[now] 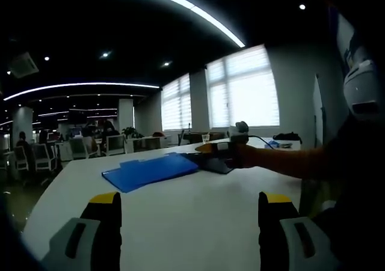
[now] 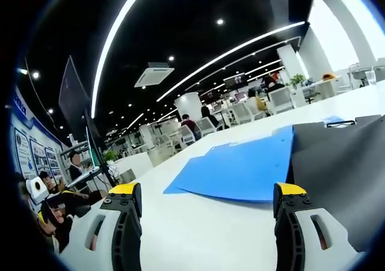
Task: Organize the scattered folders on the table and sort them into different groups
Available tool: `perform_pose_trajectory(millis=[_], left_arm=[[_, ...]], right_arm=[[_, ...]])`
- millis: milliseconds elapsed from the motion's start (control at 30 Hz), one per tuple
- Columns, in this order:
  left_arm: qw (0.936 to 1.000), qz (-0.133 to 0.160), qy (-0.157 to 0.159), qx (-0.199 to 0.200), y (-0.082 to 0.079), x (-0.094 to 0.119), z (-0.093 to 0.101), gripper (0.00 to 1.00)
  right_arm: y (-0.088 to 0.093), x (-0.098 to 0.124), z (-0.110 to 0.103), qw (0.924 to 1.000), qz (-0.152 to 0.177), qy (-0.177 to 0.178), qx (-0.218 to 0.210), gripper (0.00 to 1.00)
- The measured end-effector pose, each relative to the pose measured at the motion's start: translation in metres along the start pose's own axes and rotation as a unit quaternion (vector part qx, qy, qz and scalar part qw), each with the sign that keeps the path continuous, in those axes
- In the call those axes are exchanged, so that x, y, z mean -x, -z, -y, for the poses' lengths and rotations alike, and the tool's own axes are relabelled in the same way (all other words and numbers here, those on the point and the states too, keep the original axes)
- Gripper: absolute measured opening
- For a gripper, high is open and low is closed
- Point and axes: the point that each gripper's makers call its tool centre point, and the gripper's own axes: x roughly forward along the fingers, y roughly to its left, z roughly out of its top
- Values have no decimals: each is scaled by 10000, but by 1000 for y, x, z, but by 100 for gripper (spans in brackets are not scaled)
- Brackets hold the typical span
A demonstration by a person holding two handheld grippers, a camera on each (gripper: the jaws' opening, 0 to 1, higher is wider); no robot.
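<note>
While both claws stand wide and empty, the right gripper (image 2: 207, 214) hovers just short of the blue folder (image 2: 243, 169), seemingly lined up for a pickup; a dark folder (image 2: 340, 163) lies touching it, and the left gripper (image 1: 189, 223) waits farther back over the white table (image 1: 198, 217).

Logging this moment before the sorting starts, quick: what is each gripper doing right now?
Left gripper: open, holding nothing, above the white table.
Right gripper: open, holding nothing, facing the blue folder.
</note>
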Motion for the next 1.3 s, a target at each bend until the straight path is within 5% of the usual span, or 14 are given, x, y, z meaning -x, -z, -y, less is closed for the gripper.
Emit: perform_pose_trajectory(millis=[1300], left_arm=[[10000,-2,-2,-14,1,4,2,94]], right_arm=[[9,-2,-20,9996,-17,-117,-256,90]])
